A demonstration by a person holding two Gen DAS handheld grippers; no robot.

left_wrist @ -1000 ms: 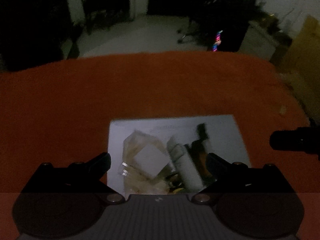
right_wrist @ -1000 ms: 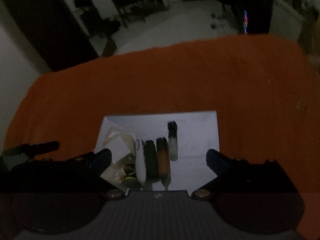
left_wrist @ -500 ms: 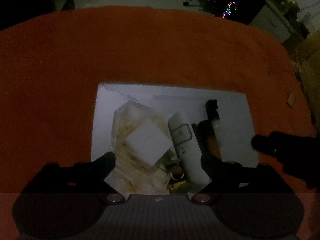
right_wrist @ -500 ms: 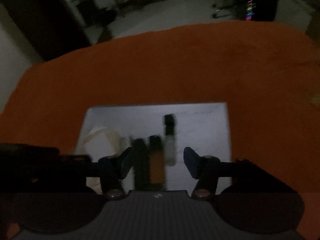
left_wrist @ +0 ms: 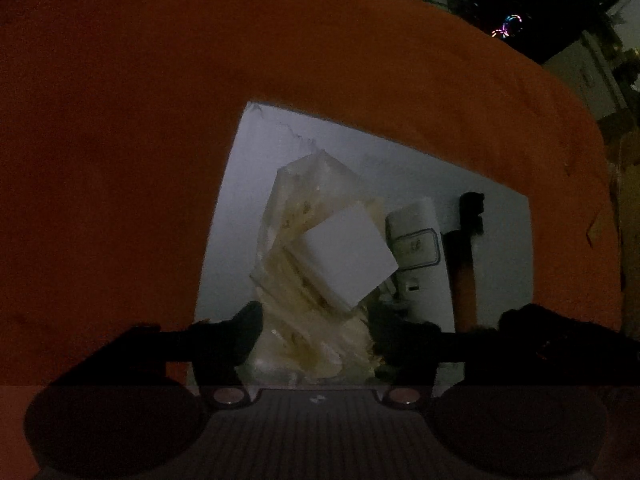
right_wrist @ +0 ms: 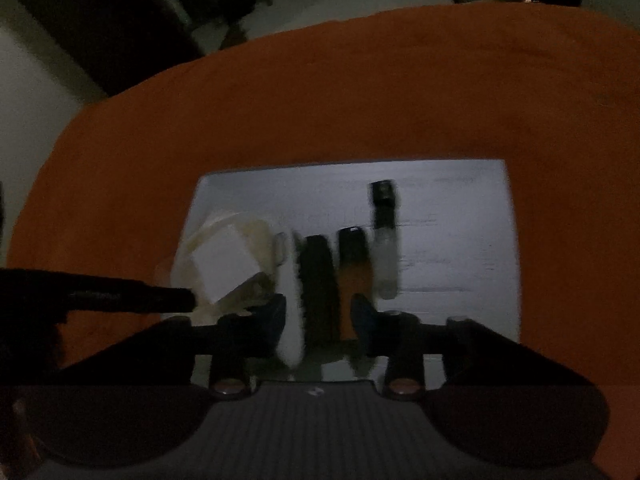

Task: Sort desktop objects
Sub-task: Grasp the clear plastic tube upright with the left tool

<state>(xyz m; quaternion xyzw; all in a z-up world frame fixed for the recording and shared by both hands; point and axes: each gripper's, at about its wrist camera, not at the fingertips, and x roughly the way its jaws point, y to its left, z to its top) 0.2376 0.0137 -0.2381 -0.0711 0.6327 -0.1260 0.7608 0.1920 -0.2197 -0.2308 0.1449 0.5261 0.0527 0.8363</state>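
A white sheet [left_wrist: 400, 168] lies on the orange cloth. On it sit a clear plastic bag [left_wrist: 304, 216] with a white box [left_wrist: 348, 256], a white device [left_wrist: 420, 248], a dark stick and an amber tube [left_wrist: 464, 272], and a clear vial with a black cap [right_wrist: 385, 240]. My left gripper [left_wrist: 316, 332] straddles the near end of the bag, its jaws partly closed around it. My right gripper [right_wrist: 318, 320] has narrowed around the white device [right_wrist: 288, 312], the dark stick [right_wrist: 318, 280] and the amber tube [right_wrist: 354, 272].
The orange cloth [right_wrist: 360, 92] covers the table on all sides of the white sheet [right_wrist: 460, 216]. The left gripper's finger [right_wrist: 120, 296] reaches in from the left of the right wrist view. Dim floor and furniture lie beyond the far edge.
Both grippers moved forward and down over the sheet. Both pairs of jaws narrowed, the left around the bag, the right around the sticks.
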